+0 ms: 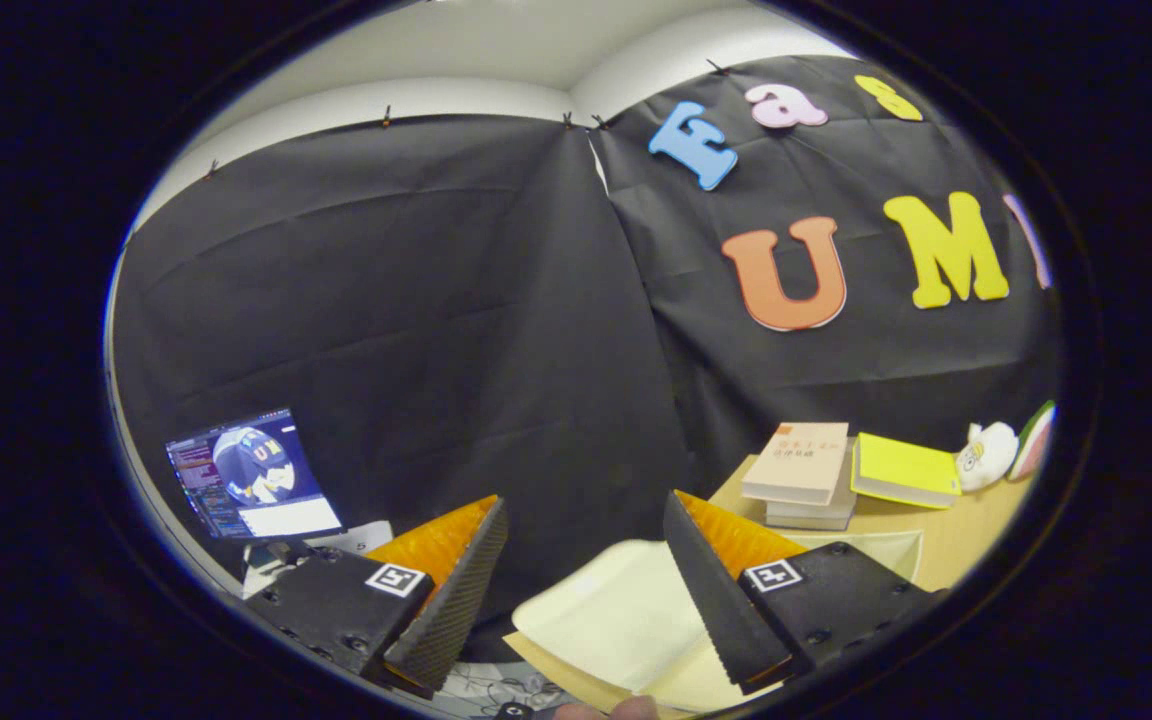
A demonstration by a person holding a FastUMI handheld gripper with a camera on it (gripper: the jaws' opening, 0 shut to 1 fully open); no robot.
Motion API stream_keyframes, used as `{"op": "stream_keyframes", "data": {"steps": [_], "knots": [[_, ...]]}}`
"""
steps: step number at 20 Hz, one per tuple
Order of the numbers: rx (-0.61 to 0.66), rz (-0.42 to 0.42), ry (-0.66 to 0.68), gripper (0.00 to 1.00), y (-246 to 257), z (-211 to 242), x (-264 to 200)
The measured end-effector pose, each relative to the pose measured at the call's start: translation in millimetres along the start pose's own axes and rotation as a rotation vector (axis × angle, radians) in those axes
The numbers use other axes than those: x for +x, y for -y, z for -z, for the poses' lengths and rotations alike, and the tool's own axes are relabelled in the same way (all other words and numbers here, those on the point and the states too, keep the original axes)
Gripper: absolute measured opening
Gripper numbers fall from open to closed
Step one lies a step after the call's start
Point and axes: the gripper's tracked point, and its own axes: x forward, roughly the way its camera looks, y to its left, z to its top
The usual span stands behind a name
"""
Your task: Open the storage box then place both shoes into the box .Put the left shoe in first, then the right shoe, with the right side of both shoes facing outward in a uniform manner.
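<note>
The pale box lid point(616, 620) lies just under and ahead of my claw point(586, 590), its rounded corner showing between the two fingers; I take it for the top of the storage box, though I cannot tell whether it is latched or already lifted. No shoe shows near the lid from here, so I judge the task is at its start: the lid has to come up first. My fingers are spread wide with nothing between them, and the claw is tilted up toward the wall more than down at the lid, which suggests I am carrying it over, not yet lined up on an edge. The lid sits on a table point(956, 535). Beyond the lid, further along the table, a stack of books point(801, 475) rests with a yellow book point(904, 470) beside it and a soft toy point(986, 455) past that, all well apart from the lid and out of my working path. To the other side of the lid, lower and off the table, a laptop point(251, 475) stands with its screen lit.
</note>
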Motion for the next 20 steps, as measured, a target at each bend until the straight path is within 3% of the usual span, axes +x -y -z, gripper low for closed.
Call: {"op": "stream_keyframes", "data": {"steps": [4, 7, 13, 20], "knots": [[-0.076, 0.145, 0.125, 1.00, 39, -19, -34], [-0.098, 0.158, 0.175, 1.00, 59, -24, -66], [-0.132, 0.299, 0.137, 1.00, 152, -4, -156], [-0.100, 0.607, -0.026, 1.00, 312, 72, -274]]}}
